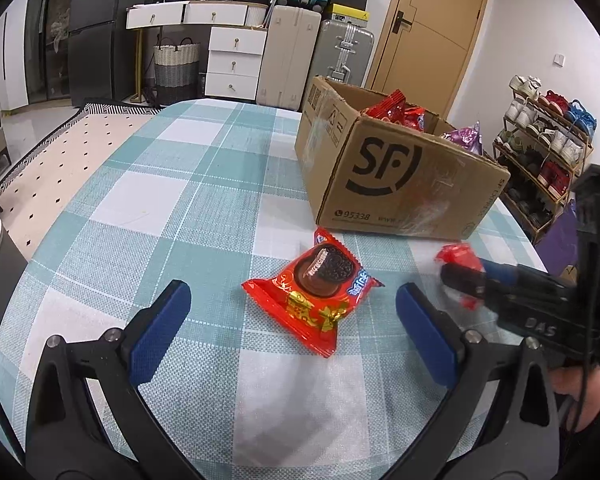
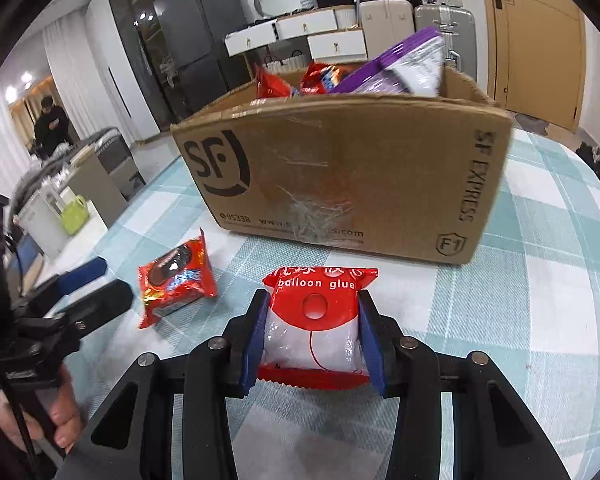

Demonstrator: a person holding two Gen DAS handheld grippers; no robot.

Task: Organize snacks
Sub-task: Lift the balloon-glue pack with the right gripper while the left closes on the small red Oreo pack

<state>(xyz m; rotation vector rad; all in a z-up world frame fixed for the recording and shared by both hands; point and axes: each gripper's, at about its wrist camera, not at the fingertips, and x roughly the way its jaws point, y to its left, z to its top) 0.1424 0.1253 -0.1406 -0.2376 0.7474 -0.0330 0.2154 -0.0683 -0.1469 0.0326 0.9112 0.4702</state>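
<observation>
Red-and-white plastic "balloon glue" packet [image 2: 314, 320] sits clamped in the right gripper [image 2: 313, 332] before the brown cardboard box [image 2: 340, 176] mid-table; lift clear of its rim before release, while the left gripper [image 1: 296, 320] stands apart around the red cookie packet [image 1: 312, 292].

- My right gripper [image 2: 312, 338] has matt black plastic arms, blue pads and small metal pins.
- Between its pads, the balloon glue packet [image 2: 314, 320] is glossy plastic film, red and clear.
- The cookie packet [image 1: 316, 292] is shiny red foil.
- The cardboard box [image 2: 340, 176] is matt brown, with crinkled glossy tape.
- The tablecloth [image 1: 140, 200] is woven, matt cloth.
</observation>
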